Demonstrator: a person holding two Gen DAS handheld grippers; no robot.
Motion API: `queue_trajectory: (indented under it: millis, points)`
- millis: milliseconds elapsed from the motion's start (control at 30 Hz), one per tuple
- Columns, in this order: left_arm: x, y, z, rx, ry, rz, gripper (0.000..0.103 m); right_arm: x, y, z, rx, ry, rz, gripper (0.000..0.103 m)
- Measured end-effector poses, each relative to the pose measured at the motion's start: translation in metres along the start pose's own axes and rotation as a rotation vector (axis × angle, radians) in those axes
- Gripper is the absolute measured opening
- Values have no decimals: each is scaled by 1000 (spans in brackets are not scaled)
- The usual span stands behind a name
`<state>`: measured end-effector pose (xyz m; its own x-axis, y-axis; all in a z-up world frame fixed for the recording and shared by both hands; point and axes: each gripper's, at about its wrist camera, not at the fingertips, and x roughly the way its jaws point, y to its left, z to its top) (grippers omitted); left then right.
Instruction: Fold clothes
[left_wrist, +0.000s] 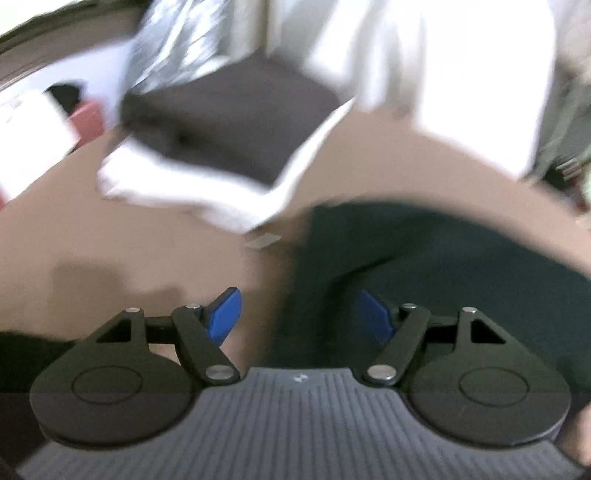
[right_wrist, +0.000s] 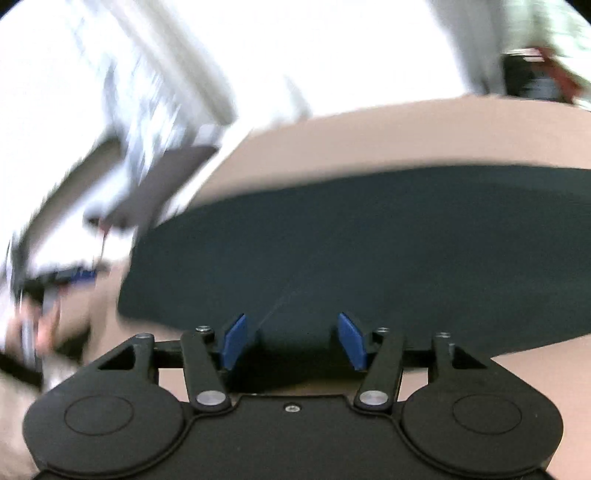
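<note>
A dark green garment (left_wrist: 443, 266) lies spread flat on the tan counter (left_wrist: 110, 240), and we take it as our landmark. In the left wrist view our left tongs (left_wrist: 300, 314) stand apart with nothing between the blue pads (left_wrist: 225, 314); they hover over the garment's left edge, so that one pad is above bare counter and the other above the cloth (whether either touches the fabric we cannot tell through the blur). Beyond the garment's far left corner lies a stack of folded clothes: a dark grey piece (left_wrist: 229, 122) resting on a white piece (left_wrist: 177, 188). A small pale tag or scrap (left_wrist: 263, 240) lies on the counter between that stack and the garment, just beside the garment's edge.

In the right wrist view our right tongs (right_wrist: 293, 341) are also apart, set at the garment's (right_wrist: 369, 251) near edge with dark cloth showing in the gap between the pads, though not gripped. To the left of the garment a blurred hand (right_wrist: 40, 332) and the other tool appear over the counter (right_wrist: 351, 144).
</note>
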<state>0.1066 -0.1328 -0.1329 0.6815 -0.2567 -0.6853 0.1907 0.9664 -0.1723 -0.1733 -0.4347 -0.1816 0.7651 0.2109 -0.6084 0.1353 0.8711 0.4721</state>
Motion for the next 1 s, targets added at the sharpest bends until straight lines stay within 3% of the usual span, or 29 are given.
queue_trajectory:
  millis: [33, 133, 233, 333, 433, 600, 700, 800, 867, 900, 933, 1000]
  points:
    - [-8, -16, 2, 13, -26, -54, 73, -15, -18, 8, 45, -38, -17, 66]
    - [7, -89, 0, 95, 29, -206, 73, -61, -84, 20, 227, -158, -126, 68]
    - [41, -169, -14, 152, 149, -371, 73, -95, -155, 12, 458, -253, -168, 68]
    - [77, -249, -33, 217, 253, -461, 73, -109, -217, -7, 649, -296, -161, 68]
    - [99, -326, -54, 318, 314, -503, 73, -108, -254, -21, 705, -285, -215, 68]
    - [112, -410, -80, 447, 342, -516, 73, -103, -287, -34, 693, -355, -355, 69]
    - [124, -438, -86, 468, 363, -506, 73, -99, -309, -44, 731, -444, -373, 82]
    - [130, -447, -88, 441, 393, -528, 73, -96, -344, -54, 792, -533, -297, 83]
    - [133, -445, -89, 419, 415, -541, 73, -94, -358, -43, 751, -561, -313, 82]
    - [134, -445, -88, 418, 420, -544, 73, -93, -363, -35, 714, -570, -335, 52]
    - [134, -445, -88, 417, 418, -550, 73, -92, -368, -27, 676, -579, -356, 12]
    - [133, -445, -88, 433, 425, -574, 72, -90, -365, -19, 623, -584, -401, 11]
